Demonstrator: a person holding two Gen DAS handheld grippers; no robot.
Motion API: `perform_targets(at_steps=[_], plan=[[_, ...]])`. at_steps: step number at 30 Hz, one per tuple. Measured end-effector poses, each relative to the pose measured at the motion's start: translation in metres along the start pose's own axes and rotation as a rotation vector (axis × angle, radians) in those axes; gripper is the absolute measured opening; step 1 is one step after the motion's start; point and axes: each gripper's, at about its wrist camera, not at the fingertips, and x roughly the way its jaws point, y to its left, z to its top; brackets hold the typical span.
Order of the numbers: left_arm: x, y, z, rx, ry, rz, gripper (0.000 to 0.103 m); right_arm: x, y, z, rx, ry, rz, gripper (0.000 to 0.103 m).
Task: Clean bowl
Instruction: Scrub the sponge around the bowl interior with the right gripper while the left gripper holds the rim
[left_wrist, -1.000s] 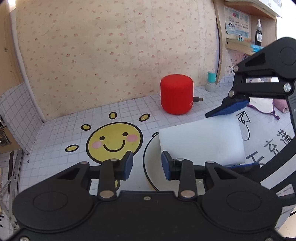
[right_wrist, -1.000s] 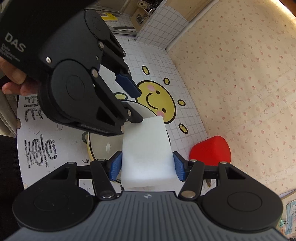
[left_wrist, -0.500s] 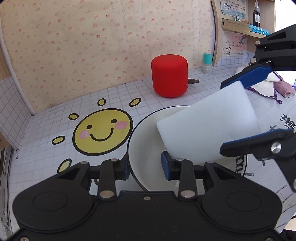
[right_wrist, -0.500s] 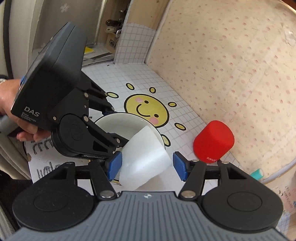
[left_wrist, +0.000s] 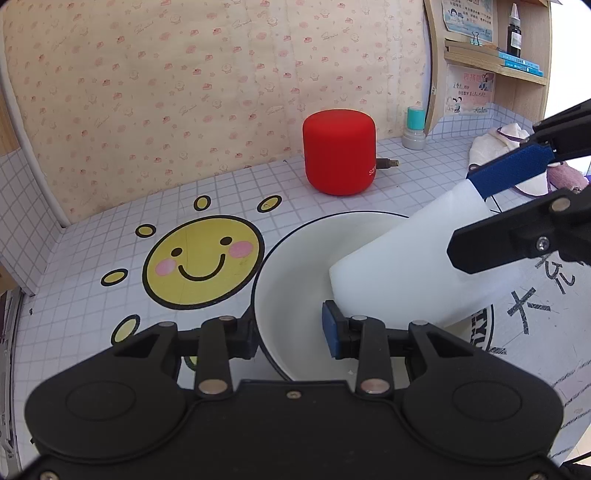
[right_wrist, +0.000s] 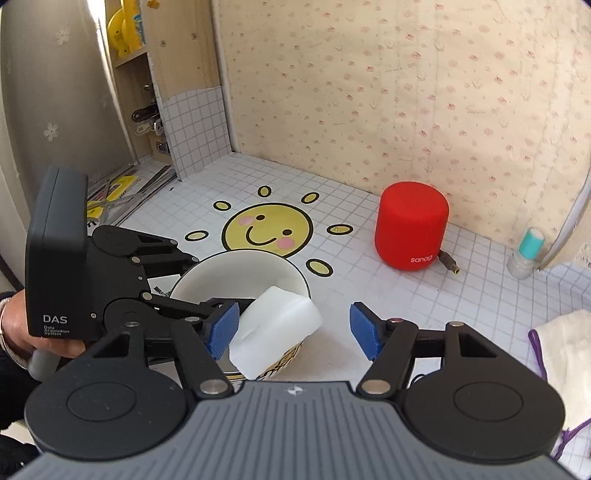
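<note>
A white bowl (left_wrist: 332, 216) with a black rim stands on the tiled table. My left gripper (left_wrist: 291, 334) is shut on its near rim, one pad outside and one inside the wall. A white sponge block (left_wrist: 406, 266) leans into the bowl from the right. In the right wrist view the sponge (right_wrist: 273, 321) lies between the fingers of my right gripper (right_wrist: 293, 330), against the left pad. A gap separates it from the right pad while the jaws are closing. The left gripper (right_wrist: 210, 282) clamps the bowl (right_wrist: 240, 269) from the left.
A red cylindrical speaker (left_wrist: 338, 155) with a cable plug stands behind the bowl near the wall. A teal-capped bottle (left_wrist: 414, 127) sits at the back right. White cloth (right_wrist: 565, 362) lies at the right. A person's hand (right_wrist: 18, 325) grips the left tool's handle.
My right gripper has rolled and shifted sideways. The sponge went from standing clamped between its pads to leaning loose in the bowl. The left gripper keeps its hold on the rim.
</note>
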Motion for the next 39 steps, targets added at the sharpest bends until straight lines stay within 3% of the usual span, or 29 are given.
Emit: perform_targets(at_steps=[4,17,21,23,39], plan=[[-0.001,0.000,-0.001,-0.005,-0.003,-0.001,0.036,0.002,0.001,-0.003,0.023,0.013,0.013,0.050],[-0.001,0.001,-0.001,-0.011,-0.012,-0.001,0.036,-0.002,0.000,-0.010,0.138,0.038,0.019,0.049],[-0.001,0.002,-0.002,-0.017,-0.016,-0.004,0.036,-0.001,0.004,-0.007,0.141,0.034,0.027,0.034],[-0.001,0.002,-0.002,-0.019,-0.017,-0.003,0.036,0.001,0.006,-0.005,0.132,0.031,0.023,0.032],[-0.002,0.005,-0.005,-0.024,-0.030,-0.013,0.036,0.021,0.013,0.004,0.094,0.041,0.004,0.029]])
